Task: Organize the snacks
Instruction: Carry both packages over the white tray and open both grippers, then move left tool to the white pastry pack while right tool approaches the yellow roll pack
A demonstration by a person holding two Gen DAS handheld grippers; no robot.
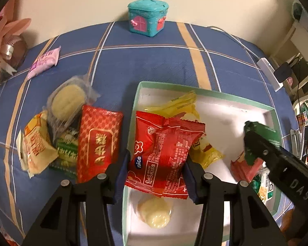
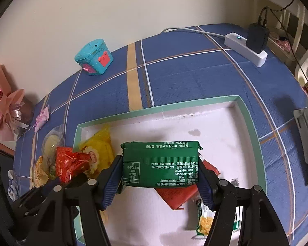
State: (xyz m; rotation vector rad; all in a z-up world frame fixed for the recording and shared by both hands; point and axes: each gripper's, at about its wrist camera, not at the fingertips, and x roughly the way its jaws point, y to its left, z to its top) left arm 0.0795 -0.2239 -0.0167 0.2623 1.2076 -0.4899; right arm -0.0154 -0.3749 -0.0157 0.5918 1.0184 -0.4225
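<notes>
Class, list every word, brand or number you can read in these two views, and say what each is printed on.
"nice", "KISS": red snack packet held in the left tool.
"DAS": the other tool's black arm.
"SC10833028203778", "0574-63457098": green snack packet in the right tool, printed upside down.
Chinese characters on the gold-patterned red packet and other wrappers: too blurred to read.

A plain cream wall [image 2: 133, 10] rises behind the counter, which is covered by a blue plaid cloth [image 2: 184, 75] crossed by white, tan and orange lines. Against the wall stands a teal house-shaped tin [image 1: 147, 17] with pink doors, and at the left edge sits a pink paper-flower bouquet [image 2: 4, 110]. On the right a white power strip [image 2: 246, 48] with a black adapter [image 2: 256, 37] plugged in lies on the cloth, its grey cable running toward the wall, with cluttered pale shelving [image 1: 297, 47] beyond.
</notes>
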